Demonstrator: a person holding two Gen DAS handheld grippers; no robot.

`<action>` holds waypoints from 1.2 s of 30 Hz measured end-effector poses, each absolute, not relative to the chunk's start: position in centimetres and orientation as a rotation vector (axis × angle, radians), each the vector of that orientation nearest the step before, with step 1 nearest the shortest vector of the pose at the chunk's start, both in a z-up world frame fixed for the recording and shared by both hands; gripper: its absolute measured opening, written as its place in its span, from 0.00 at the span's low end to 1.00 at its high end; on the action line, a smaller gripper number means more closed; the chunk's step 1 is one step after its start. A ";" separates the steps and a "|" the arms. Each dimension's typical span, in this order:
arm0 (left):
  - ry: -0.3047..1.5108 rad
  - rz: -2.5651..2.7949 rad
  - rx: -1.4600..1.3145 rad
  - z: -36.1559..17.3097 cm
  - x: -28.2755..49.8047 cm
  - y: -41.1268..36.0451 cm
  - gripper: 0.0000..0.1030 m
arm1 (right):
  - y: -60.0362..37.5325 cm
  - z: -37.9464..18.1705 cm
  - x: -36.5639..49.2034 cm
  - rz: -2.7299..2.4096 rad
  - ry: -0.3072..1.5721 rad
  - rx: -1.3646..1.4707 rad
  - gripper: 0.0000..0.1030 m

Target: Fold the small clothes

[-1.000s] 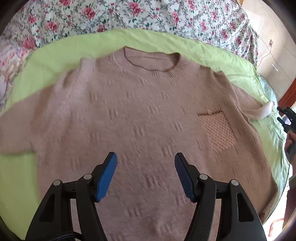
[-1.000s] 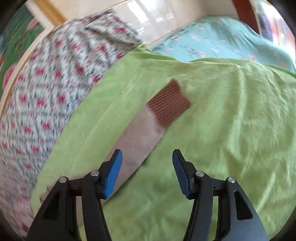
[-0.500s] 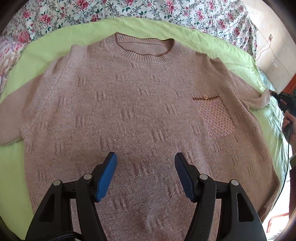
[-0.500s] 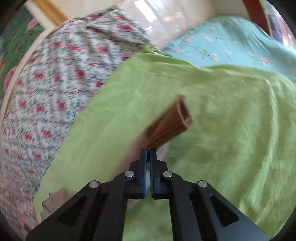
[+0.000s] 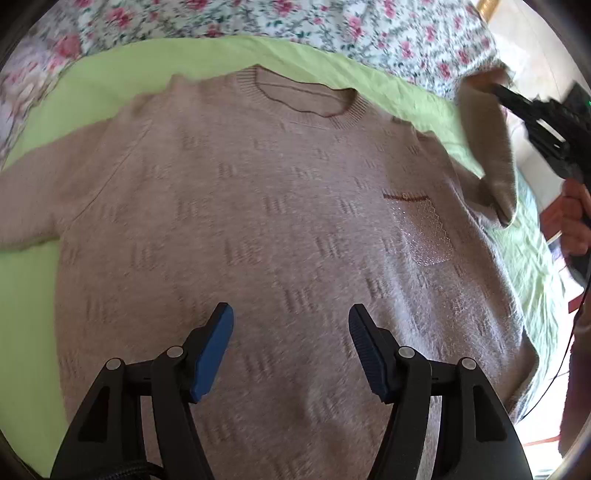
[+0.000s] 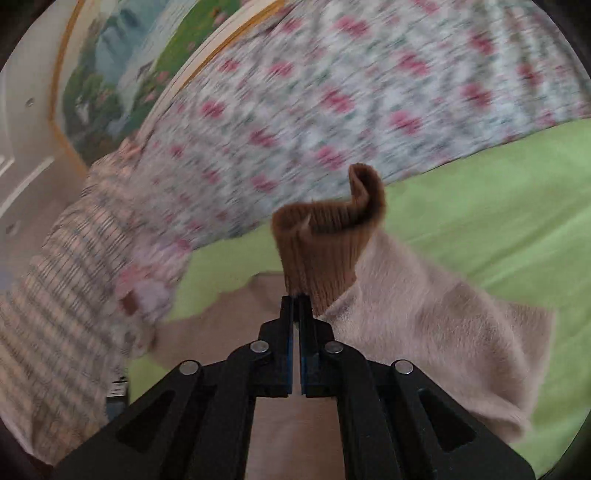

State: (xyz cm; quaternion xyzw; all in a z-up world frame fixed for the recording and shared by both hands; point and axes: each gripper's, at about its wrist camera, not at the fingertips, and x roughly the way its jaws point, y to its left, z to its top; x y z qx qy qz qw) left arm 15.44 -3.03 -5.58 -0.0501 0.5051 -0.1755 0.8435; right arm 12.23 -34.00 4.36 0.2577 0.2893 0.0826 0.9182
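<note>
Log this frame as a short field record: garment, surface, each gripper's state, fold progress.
garment: tan knit sweater, front up, pocket showing
surface: green sheet over floral bedding
left gripper: open above the sweater's lower body, holding nothing
right gripper: shut on the sleeve by its brown ribbed cuff, lifted
fold progress: body flat, no fold laid

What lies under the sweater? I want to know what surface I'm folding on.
A light green sheet shows around the sweater on all visible sides, with floral bedding beyond it. What lies directly beneath the sweater's body is covered.
</note>
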 end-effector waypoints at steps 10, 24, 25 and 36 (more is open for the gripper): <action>1.067 -0.362 -0.221 -6.1 15.3 1.0 0.63 | -20.3 -4.9 21.1 0.363 0.862 0.553 0.03; 1.101 -0.423 -0.375 -7.0 21.7 -0.3 0.77 | -25.2 -3.0 14.0 0.189 0.759 0.669 0.06; 1.094 -0.417 -0.390 -7.0 22.7 -0.5 0.76 | -25.9 -2.6 13.0 0.170 0.740 0.680 0.06; 0.814 -0.262 -0.314 -1.7 22.2 2.0 0.05 | -35.9 -1.3 3.5 -0.164 0.628 0.731 0.06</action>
